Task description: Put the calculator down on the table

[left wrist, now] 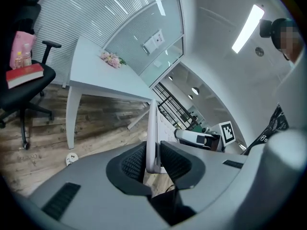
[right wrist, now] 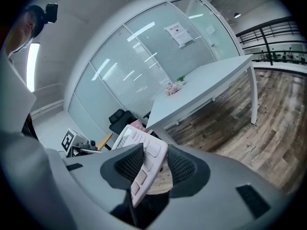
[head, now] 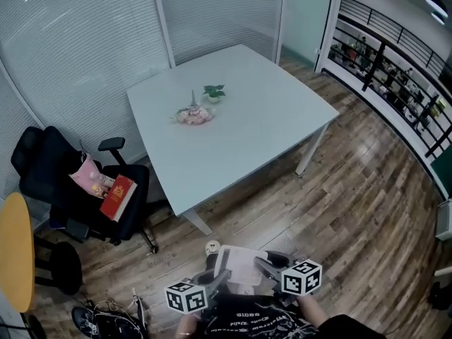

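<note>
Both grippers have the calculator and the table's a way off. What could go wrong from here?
The calculator sits skewed between the jaws of the right gripper, so it may twist or slip on the way; the left gripper pinches only a thin edge. The flowers and small plant stand in the middle of the table; a landing there could knock them, so the bare near side looks safer.

calculator [right wrist: 146, 155] key labels are too small to read.
</note>
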Tool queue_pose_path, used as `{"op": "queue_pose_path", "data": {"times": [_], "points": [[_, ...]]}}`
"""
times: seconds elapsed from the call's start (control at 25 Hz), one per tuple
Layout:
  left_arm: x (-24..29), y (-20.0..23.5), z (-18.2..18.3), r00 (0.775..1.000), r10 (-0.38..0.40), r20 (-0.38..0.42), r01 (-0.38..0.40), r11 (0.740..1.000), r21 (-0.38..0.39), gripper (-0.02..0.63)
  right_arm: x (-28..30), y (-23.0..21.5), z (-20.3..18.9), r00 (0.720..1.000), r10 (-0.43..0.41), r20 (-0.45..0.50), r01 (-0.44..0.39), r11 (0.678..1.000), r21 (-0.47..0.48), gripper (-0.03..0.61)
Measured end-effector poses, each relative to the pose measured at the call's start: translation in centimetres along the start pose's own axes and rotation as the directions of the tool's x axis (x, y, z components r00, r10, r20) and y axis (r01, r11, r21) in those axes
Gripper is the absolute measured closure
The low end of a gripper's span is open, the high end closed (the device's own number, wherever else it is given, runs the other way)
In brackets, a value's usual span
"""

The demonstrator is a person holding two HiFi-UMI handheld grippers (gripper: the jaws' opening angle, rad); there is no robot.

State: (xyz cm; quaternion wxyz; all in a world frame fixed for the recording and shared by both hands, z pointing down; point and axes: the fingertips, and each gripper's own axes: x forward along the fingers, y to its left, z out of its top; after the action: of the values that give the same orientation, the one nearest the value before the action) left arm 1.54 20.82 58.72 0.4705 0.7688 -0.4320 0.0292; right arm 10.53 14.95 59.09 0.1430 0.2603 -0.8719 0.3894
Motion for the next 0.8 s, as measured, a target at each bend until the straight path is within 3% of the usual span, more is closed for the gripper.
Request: {"op": "queue_pose_path", "data": {"times": [0.24, 0.52, 0.8], "points": [[2.4, 2.5, 5.2, 0.997, -0.019, -0.075, 0.025, 0.997, 0.079, 0.523, 3.5, -2.3, 3.7, 0.998, -0.061, 0.019, 0.06, 0.998, 0.033, 0.411], [3.7, 7.8, 13.3, 0.991, -0.051, -0.122, 0.06, 0.996, 0.066, 0.523, 10.5, -3.0, 10.2, 0.997, -0.082, 0.01, 0.081, 0.996, 0.02, 0.413], [5.3, 11.8, 21.0, 0.985, -0.094, -0.147, 0.108, 0.99, 0.095, 0.523, 15.8, -3.8, 16.2, 0.987, -0.148, 0.062, 0.146, 0.989, 0.031, 0.413]]}}
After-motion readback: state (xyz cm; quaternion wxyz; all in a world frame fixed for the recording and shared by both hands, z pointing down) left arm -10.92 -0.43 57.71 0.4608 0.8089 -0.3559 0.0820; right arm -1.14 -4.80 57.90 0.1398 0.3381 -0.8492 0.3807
